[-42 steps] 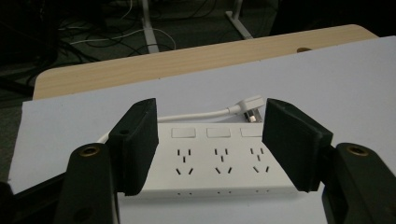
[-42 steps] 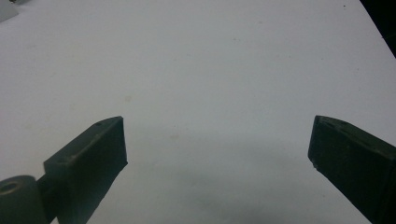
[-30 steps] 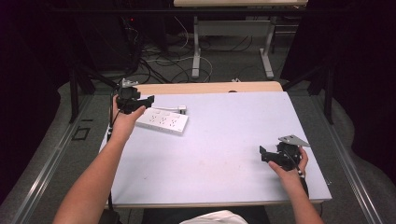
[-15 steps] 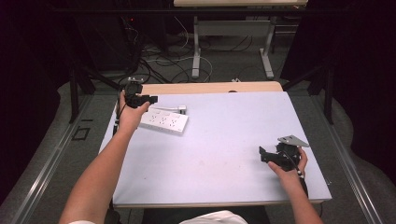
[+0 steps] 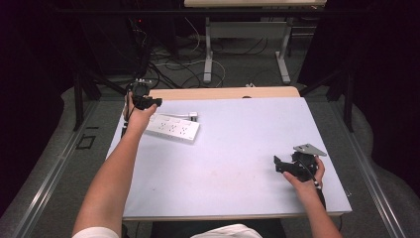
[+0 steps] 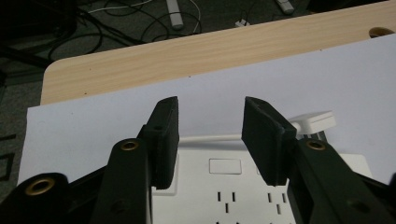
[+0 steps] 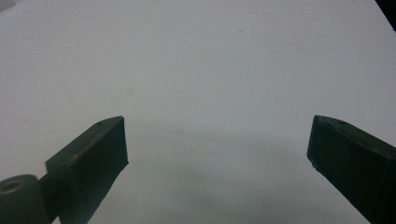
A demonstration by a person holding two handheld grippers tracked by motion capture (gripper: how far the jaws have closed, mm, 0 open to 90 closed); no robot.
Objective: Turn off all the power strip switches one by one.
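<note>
At the far left of the table, the left gripper hovers over the near-left end of the white power strip, which lies flat on the pale sheet close to the table's far left corner, its sockets facing up. In the left gripper view the two black jaws stand partly apart above the strip's end, having narrowed a moment ago and then held, and nothing is pinched between them yet; the strip's rocker switch sits in the gap below them. The gap looks narrower than the strip is wide, so a straight descent would likely land a pad on the top face and skid the strip rather than straddle it. Just beyond the jaws lie the white cord and the plug; a grab at that end could catch the cord instead of the body, or drag the plug along. A light, smooth casing may also slip or swing if it is gripped only at one end. Toward the right, the right gripper rests low over bare sheet near the table's front right, jaws spread wide and empty, well apart from the strip and too far off to steady it.
</note>
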